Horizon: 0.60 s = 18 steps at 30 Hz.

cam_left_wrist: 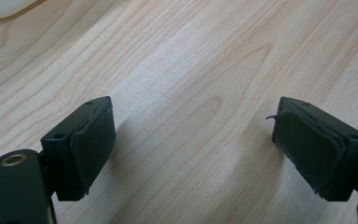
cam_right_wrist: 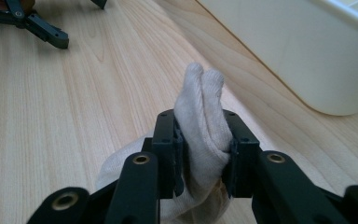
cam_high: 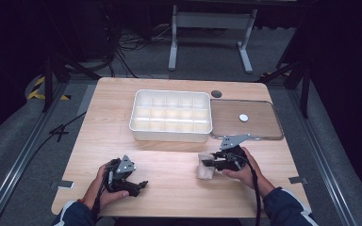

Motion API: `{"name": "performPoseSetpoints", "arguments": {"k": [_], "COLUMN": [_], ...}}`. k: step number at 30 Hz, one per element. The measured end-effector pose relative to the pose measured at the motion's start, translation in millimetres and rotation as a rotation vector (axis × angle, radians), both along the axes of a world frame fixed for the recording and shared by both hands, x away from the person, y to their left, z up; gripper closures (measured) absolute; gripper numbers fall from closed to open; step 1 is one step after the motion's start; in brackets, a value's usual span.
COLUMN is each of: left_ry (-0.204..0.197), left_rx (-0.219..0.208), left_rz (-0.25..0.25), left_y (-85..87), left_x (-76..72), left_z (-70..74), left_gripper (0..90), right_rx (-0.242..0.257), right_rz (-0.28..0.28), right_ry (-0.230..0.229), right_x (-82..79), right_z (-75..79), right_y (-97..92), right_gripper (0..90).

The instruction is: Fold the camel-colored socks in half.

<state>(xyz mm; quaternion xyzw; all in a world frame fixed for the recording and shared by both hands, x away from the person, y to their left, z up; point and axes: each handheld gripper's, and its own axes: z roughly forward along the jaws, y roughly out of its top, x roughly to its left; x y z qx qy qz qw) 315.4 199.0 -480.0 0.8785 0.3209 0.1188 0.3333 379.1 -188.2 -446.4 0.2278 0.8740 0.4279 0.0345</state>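
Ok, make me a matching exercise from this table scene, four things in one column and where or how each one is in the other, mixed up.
Things:
1. left tongs
2. right tongs
3. white divided box
4. clear lid

States:
A. lies flat on the table, right of the box
B. open, nothing between the pads, bare wood beneath
C. sits mid-table with its compartments showing empty
D. clamped on a rolled pale cloth

Pairs: 1-B, 2-D, 3-C, 4-A

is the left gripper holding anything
No, the left gripper stands open, with bare wooden table between its black pads and nothing pressed against either one.
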Motion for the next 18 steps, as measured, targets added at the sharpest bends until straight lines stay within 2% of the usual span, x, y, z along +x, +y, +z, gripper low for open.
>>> {"name": "performPoseSetpoints", "arguments": {"k": [2, 6, 7, 15, 18], "left_ry": [-0.008, -0.016, -0.006, -0.006, -0.008], "left_rx": [-0.025, -0.020, -0.024, -0.021, -0.007], "left_rz": [0.002, -0.007, -0.006, -0.011, -0.022], "left_y": [1.4, 1.8, 1.3, 0.2, 0.6], "left_x": [0.0, 1.3, 1.6, 4.9, 6.6], "left_z": [-2.9, -3.0, -3.2, -3.5, -2.8], "left_gripper": [10.9, 10.2, 9.9, 7.1, 6.5], "right_rx": [0.002, 0.002, -0.001, -0.004, 0.001], "right_rz": [-0.011, -0.015, -0.015, -0.032, -0.047], "right_ry": [-0.017, -0.030, -0.038, -0.067, -0.080], "right_x": [-1.2, -1.8, -1.7, -1.7, -2.2], "right_z": [2.9, 4.8, 5.2, 10.1, 13.0], "right_y": [-2.2, -4.3, -4.8, -8.2, -10.7], "right_gripper": [70.3, 70.3, 70.3, 70.2, 70.3]}}
